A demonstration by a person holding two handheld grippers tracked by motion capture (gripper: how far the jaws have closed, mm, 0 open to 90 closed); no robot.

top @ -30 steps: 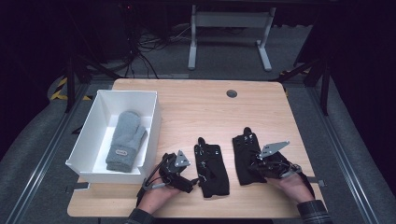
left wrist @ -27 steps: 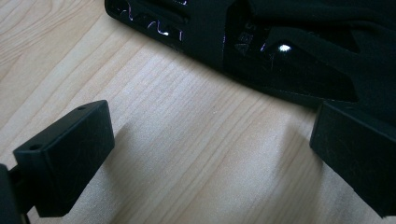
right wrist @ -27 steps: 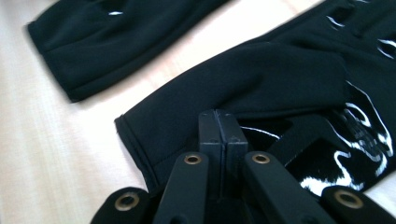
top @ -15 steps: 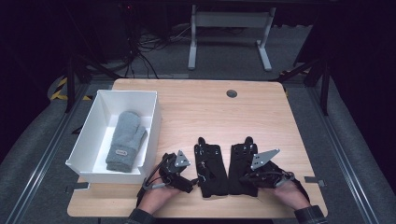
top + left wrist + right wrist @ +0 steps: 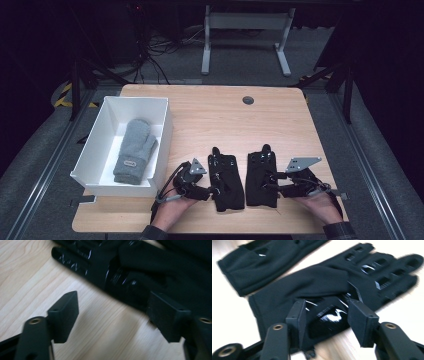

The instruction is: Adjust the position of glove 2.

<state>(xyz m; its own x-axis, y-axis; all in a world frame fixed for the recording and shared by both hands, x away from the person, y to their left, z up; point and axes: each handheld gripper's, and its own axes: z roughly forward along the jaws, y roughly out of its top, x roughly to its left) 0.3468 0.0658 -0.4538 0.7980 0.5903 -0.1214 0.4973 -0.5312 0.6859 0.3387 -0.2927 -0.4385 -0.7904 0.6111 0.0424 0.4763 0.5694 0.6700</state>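
Lying side by side on tabletop (image 5: 210, 107): two black gloves. Left claw (image 5: 204, 189) closing, spread beside left glove (image 5: 227, 182); right claw (image 5: 272, 182) opening, spread over right glove (image 5: 261, 181), not pinching.

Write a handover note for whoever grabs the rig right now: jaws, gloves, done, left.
Left gripper: jaws have just been closing but are open, at the near left edge of the left black glove; nothing gripped.
Right gripper: jaws have just been opening, now apart over the right black glove, pads not pressing on it.
Both gloves lie flat, side by side on the table, near the front edge, with a small gap between them.
Grey mitten lies in the white box at the left.
Done: mitten boxed.
Left, probably: pick up the gloves, perhaps for the box.
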